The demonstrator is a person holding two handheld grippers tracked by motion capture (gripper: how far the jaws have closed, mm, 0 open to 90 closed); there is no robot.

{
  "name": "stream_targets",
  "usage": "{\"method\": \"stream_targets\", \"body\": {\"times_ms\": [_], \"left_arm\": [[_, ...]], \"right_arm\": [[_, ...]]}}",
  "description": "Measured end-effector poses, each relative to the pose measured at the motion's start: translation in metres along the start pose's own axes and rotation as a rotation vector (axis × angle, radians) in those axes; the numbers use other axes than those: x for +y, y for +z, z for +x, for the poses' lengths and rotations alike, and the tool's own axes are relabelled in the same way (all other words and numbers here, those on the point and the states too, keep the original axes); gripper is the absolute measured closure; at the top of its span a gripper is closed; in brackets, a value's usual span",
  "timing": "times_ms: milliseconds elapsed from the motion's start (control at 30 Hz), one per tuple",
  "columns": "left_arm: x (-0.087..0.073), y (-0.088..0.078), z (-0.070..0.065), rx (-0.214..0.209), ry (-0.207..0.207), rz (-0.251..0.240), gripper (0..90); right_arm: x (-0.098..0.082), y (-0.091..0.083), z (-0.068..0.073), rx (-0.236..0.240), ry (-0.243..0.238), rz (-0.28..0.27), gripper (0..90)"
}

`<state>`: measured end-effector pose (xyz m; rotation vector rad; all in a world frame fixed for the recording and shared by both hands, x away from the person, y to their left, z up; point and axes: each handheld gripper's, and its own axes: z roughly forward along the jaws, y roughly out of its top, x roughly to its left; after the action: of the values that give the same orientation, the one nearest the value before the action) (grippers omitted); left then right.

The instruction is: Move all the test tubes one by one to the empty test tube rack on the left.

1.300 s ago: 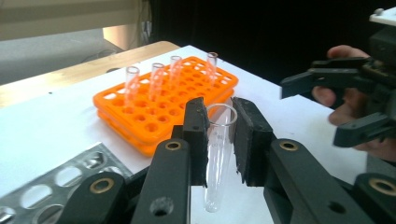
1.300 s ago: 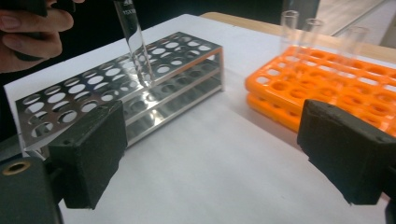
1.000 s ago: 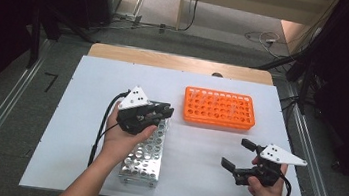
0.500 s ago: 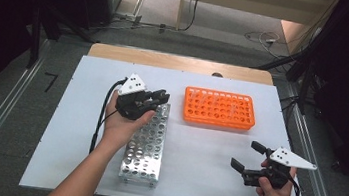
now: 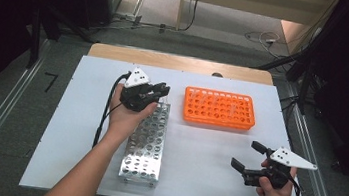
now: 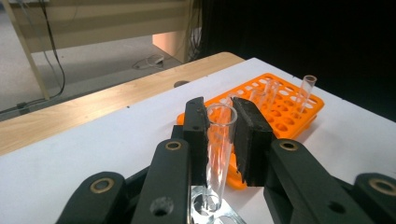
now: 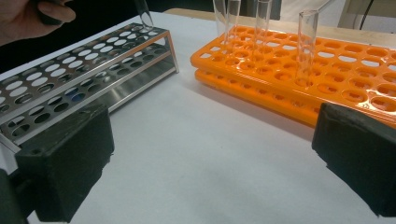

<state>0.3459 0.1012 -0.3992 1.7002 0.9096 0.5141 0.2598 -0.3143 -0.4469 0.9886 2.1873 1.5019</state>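
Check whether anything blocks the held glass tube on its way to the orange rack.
Nothing visible does. The left gripper is shut on the glass tube, above the far end of the metal rack. Bare white table separates it from the orange rack, whose near holes look empty.

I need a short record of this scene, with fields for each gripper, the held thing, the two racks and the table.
left gripper: shut on a clear test tube, above the far end of the metal rack
right gripper: open, holds nothing, near the table's right front
metal rack: lies lengthwise, many round holes
orange rack: farther back, a few clear tubes stand upright in it
table: white top
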Motion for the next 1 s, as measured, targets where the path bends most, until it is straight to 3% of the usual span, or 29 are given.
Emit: {"method": "stream_targets", "body": {"times_ms": [1000], "left_arm": [[-0.017,0.022,-0.004,0.036,0.024,0.128,74.9]], "right_arm": [[0.000,0.000,0.000,-0.002,-0.003,-0.002,0.0]]}}
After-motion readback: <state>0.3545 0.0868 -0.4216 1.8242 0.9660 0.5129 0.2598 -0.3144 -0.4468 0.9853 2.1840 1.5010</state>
